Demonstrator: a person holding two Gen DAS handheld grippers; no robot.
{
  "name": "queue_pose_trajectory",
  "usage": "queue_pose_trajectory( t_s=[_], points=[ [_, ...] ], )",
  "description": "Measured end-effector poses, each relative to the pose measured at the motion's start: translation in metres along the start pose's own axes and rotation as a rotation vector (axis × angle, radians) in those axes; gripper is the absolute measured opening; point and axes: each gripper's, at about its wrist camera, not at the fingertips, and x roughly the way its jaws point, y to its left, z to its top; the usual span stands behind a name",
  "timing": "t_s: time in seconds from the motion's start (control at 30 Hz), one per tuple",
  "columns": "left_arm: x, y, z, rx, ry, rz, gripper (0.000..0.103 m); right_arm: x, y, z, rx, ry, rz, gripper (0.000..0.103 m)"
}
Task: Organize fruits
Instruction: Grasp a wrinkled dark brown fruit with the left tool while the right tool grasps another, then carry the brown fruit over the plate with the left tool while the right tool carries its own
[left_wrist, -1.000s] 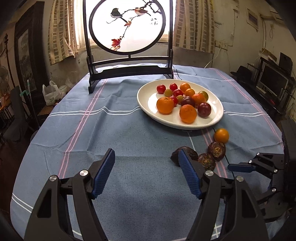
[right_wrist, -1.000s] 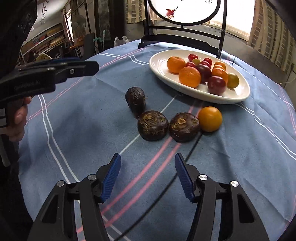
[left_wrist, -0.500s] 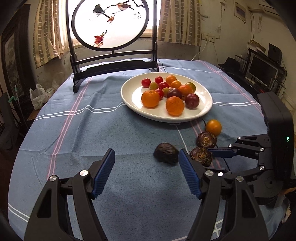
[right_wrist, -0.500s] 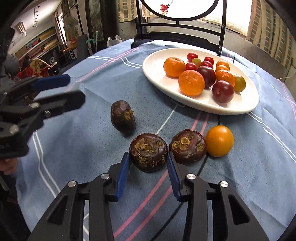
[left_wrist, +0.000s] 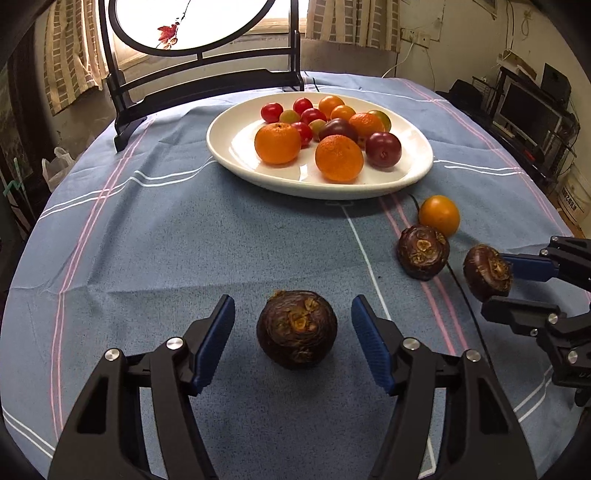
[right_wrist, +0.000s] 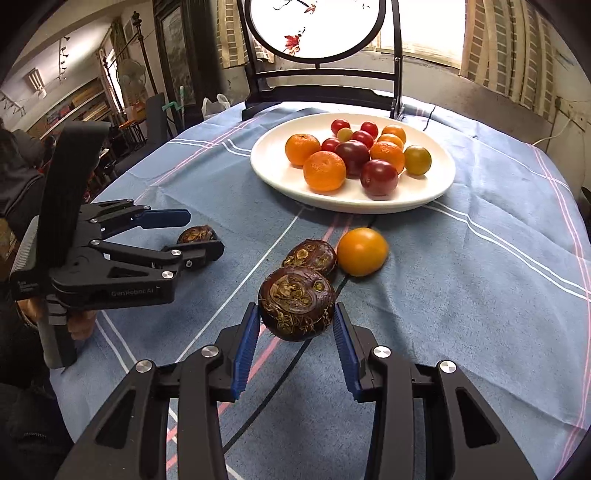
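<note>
A white plate (left_wrist: 236, 162) holds oranges, plums and small tomatoes; it also shows in the right wrist view (right_wrist: 439, 184). My left gripper (left_wrist: 293, 332) is open, its jaws on either side of a dark water chestnut (left_wrist: 296, 328) on the blue cloth, not touching it. My right gripper (right_wrist: 295, 325) is shut on a second chestnut (right_wrist: 296, 308) and holds it a little above the cloth; this one shows in the left wrist view (left_wrist: 487, 272). A third chestnut (right_wrist: 310, 255) and a yellow-orange tomato (right_wrist: 362, 251) lie on the cloth before the plate.
A round painted screen on a black stand (left_wrist: 207, 85) stands behind the plate. A thin black cable (left_wrist: 458, 284) runs across the cloth by the loose fruit. The table edge curves close on the left and right.
My left gripper moved forward and right to straddle the lone chestnut. My right gripper closed on its chestnut and lifted it slightly off the cloth.
</note>
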Motion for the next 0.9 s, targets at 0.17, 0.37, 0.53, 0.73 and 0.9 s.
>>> queue_pose_trajectory(
  t_s=[0.17,0.37,0.53,0.73,0.9],
  points=[
    [0.001,-0.002,0.001,0.0,0.019,-0.008,0.043,0.004,0.003,-0.001,0.004,-0.001,0.016,0.041],
    [-0.012,-0.013,0.001,0.044,-0.003,-0.023,0.043,-0.002,0.005,-0.002,-0.021,-0.014,-0.009,0.041],
    [-0.038,-0.018,0.015,0.059,-0.108,0.03,0.043,-0.015,0.01,0.011,-0.053,-0.081,-0.065,0.041],
    [-0.055,-0.01,0.05,0.026,-0.178,0.057,0.043,-0.031,0.02,0.039,-0.123,-0.186,-0.182,0.041],
    [-0.058,-0.001,0.083,-0.007,-0.22,0.083,0.043,-0.034,0.024,0.067,-0.181,-0.252,-0.266,0.041]
  ],
)
